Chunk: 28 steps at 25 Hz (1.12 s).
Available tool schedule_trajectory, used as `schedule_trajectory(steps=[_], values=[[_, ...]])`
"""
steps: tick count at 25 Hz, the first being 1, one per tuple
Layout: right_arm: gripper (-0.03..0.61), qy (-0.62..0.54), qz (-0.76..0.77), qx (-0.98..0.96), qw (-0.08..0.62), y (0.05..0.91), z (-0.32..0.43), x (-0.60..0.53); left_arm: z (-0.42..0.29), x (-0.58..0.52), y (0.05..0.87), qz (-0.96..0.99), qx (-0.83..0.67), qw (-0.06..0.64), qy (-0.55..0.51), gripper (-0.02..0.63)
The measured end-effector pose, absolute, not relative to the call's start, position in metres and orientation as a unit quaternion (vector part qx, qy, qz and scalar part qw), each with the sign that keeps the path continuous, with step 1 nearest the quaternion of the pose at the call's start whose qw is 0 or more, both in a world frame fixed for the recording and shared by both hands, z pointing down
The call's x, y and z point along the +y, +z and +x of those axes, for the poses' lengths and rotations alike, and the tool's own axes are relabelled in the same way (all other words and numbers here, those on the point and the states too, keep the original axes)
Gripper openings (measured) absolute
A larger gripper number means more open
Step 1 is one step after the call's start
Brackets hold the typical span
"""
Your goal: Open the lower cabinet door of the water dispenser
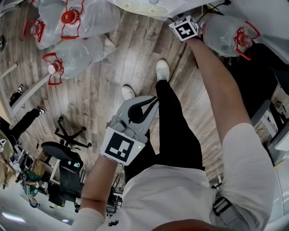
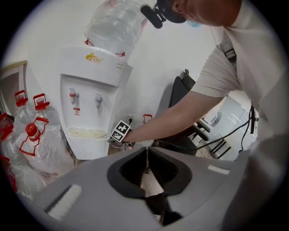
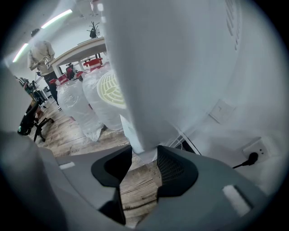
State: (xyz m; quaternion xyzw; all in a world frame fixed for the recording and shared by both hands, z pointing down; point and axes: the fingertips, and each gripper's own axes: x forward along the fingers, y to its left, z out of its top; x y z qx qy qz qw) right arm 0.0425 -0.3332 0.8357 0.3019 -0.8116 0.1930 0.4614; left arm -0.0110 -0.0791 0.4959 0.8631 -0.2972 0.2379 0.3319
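The left gripper (image 1: 154, 102), jaws closed together, hangs in front of the body. The right arm (image 1: 221, 85) stretches forward, the right gripper (image 3: 144, 155) tilted down, jaws spread wide.

Clear red-handled water bottles (image 1: 79, 49) lie on the wooden floor (image 1: 113, 76), an office chair (image 1: 63, 153) apart.

water dispenser (image 1: 144, 5) cut off by head view's top edge, its white corner (image 3: 143, 151) blurred close up in right gripper view, door indistinguishable
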Motion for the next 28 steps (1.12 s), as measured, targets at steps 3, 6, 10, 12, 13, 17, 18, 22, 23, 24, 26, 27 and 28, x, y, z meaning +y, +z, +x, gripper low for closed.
schedule_trajectory(steps=[3, 6, 10, 12, 13, 17, 18, 22, 23, 24, 26, 27, 28], values=[[0.162, 0.197, 0.297, -0.810, 0.466, 0.837, 0.039, -0.320, -0.018, -0.077, 0.494, 0.863, -0.304, 0.333, 0.230, 0.055], [0.161, 0.210, 0.305, -0.806, 0.462, 0.838, 0.033, -0.307, -0.026, -0.073, 0.493, 0.863, -0.307, 0.331, 0.227, 0.055], [0.161, 0.211, 0.314, -0.801, 0.464, 0.838, 0.027, -0.294, -0.037, -0.064, 0.492, 0.862, -0.313, 0.327, 0.226, 0.055], [0.161, 0.212, 0.314, -0.799, 0.467, 0.838, 0.023, -0.287, -0.046, -0.058, 0.491, 0.860, -0.318, 0.329, 0.225, 0.055], [0.161, 0.213, 0.313, -0.798, 0.469, 0.838, 0.021, -0.283, -0.050, -0.055, 0.491, 0.859, -0.319, 0.330, 0.225, 0.055], [0.161, 0.211, 0.313, -0.795, 0.475, 0.837, 0.013, -0.269, -0.062, -0.043, 0.491, 0.855, -0.326, 0.336, 0.223, 0.055], [0.161, 0.211, 0.313, -0.795, 0.475, 0.837, 0.011, -0.266, -0.065, -0.041, 0.491, 0.854, -0.328, 0.336, 0.223, 0.055], [0.161, 0.222, 0.314, -0.790, 0.478, 0.838, 0.002, -0.250, -0.077, -0.031, 0.488, 0.853, -0.336, 0.334, 0.219, 0.055], [0.161, 0.228, 0.312, -0.789, 0.479, 0.838, -0.002, -0.245, -0.080, -0.027, 0.487, 0.853, -0.337, 0.333, 0.218, 0.055], [0.161, 0.231, 0.311, -0.788, 0.479, 0.839, -0.006, -0.240, -0.083, -0.024, 0.487, 0.853, -0.339, 0.333, 0.217, 0.055], [0.160, 0.234, 0.311, -0.785, 0.481, 0.838, -0.012, -0.231, -0.089, -0.017, 0.485, 0.852, -0.343, 0.332, 0.216, 0.055], [0.160, 0.236, 0.312, -0.784, 0.482, 0.839, -0.015, -0.227, -0.092, -0.013, 0.484, 0.852, -0.345, 0.330, 0.215, 0.055], [0.160, 0.238, 0.312, -0.783, 0.482, 0.840, -0.018, -0.223, -0.096, -0.010, 0.483, 0.852, -0.347, 0.329, 0.215, 0.055]])
